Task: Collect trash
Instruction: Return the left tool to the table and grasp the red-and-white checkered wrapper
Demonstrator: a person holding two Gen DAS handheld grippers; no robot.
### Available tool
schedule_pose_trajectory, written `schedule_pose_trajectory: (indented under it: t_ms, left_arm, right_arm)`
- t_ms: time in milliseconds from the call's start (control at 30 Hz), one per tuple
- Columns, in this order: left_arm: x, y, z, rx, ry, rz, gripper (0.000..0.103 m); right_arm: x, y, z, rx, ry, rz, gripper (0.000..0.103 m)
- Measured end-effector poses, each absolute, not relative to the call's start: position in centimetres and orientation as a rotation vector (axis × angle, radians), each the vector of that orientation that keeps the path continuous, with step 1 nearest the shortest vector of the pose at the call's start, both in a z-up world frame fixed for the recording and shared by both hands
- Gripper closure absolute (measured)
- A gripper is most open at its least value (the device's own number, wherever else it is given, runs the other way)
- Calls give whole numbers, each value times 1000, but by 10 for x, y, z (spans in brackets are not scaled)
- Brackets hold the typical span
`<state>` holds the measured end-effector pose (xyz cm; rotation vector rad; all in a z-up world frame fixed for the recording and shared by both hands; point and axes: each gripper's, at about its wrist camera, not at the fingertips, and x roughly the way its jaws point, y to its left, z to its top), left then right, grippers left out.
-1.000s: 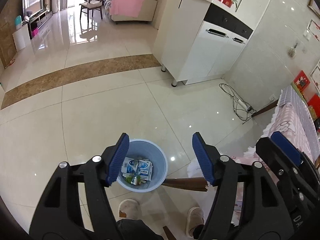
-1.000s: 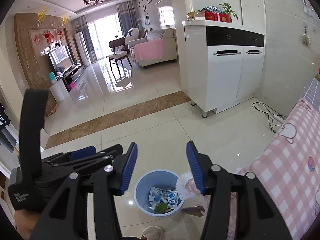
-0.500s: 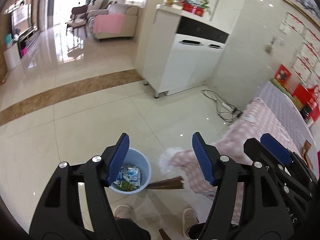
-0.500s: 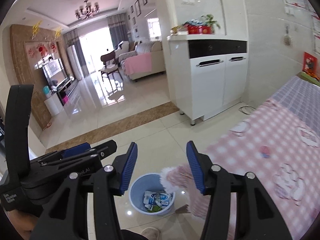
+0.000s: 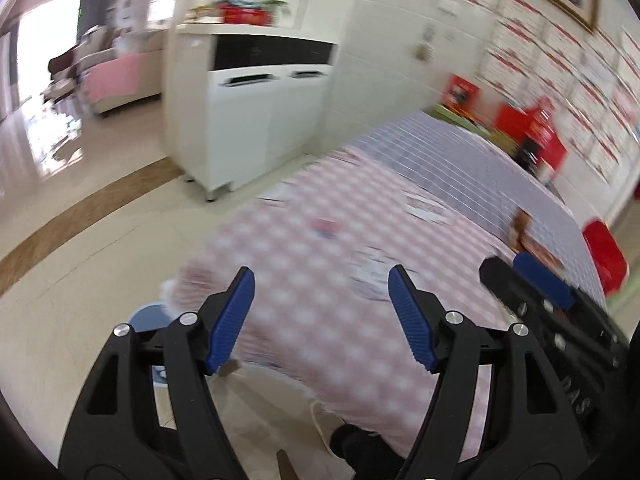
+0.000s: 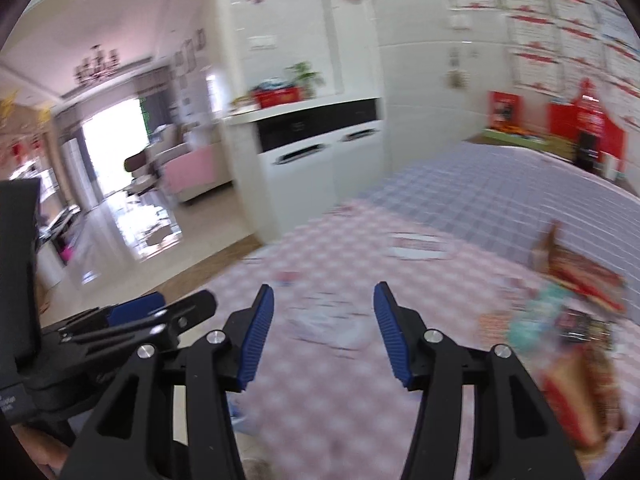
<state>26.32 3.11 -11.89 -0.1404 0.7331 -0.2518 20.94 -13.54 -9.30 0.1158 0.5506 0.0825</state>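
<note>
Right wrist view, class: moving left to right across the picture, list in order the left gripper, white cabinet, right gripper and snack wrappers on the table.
left gripper → white cabinet → right gripper → snack wrappers

A home, seen through motion blur. A table (image 5: 304,280) under a pink checked cloth stands on a glossy tiled floor (image 5: 100,248) beside a white cabinet (image 5: 256,120). Beyond lies a living room with a sofa (image 6: 192,168), a chandelier (image 6: 98,68) and a bright window (image 6: 112,132).
</note>
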Motion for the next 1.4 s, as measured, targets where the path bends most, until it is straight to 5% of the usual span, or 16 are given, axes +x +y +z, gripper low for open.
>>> schedule_pose_trajectory:
  t_ms: [467,900,1033,1400]
  left_arm:
    - [260,-160,-144,45,861,-488,32]
    - [284,-209,-177,152,938,-460,33]
    - [287,-209,-178,196,909,-437,67]
    - [303,-164,-174,83,913,-410,86]
  right_arm:
    - [174,-311,-106,198,588,-182,47]
    - [193,-352,-118,246,641,-166,46]
    - [200,-352,-119,261,652,-153,46]
    - [222,-326,-120,274,686,-104,46]
